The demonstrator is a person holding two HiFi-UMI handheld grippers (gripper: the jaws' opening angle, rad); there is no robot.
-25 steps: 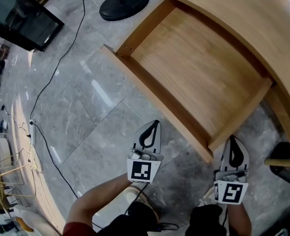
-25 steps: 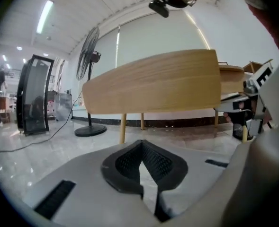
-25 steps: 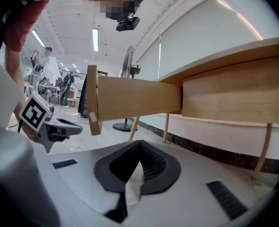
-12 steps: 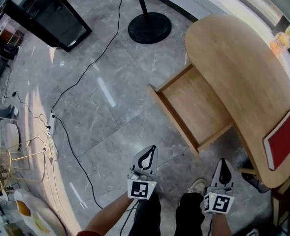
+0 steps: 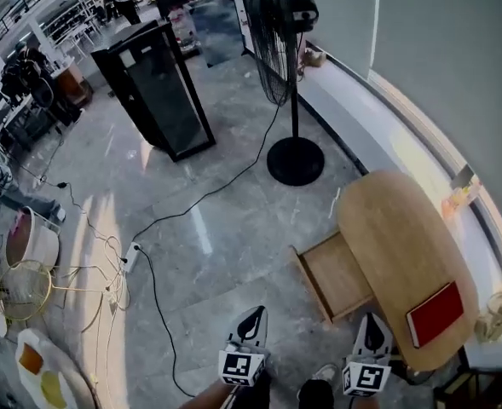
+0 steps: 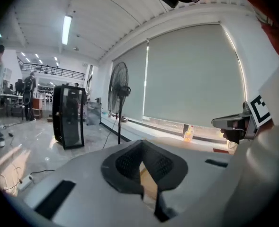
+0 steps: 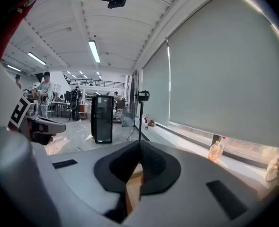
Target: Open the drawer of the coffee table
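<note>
Drawer (image 5: 334, 275) of coffee table (image 5: 395, 237) stands pulled out from the table's left long edge, front panel toward the open floor. Red book (image 5: 435, 313) lies flat on top, near the table's near end. Left gripper (image 5: 255, 313) and right gripper (image 5: 372, 320) are both in the air on the near side of the table, clear of the drawer and touching nothing. Left gripper view: jaws clenched tip to tip, nothing between them. Right gripper view: tips likewise together, empty. Pedestal fan (image 5: 276, 24) stands beyond the table's far end. Black cabinet (image 5: 157, 88) farther left. Power strip (image 5: 131, 256) and cables on the floor.
</note>
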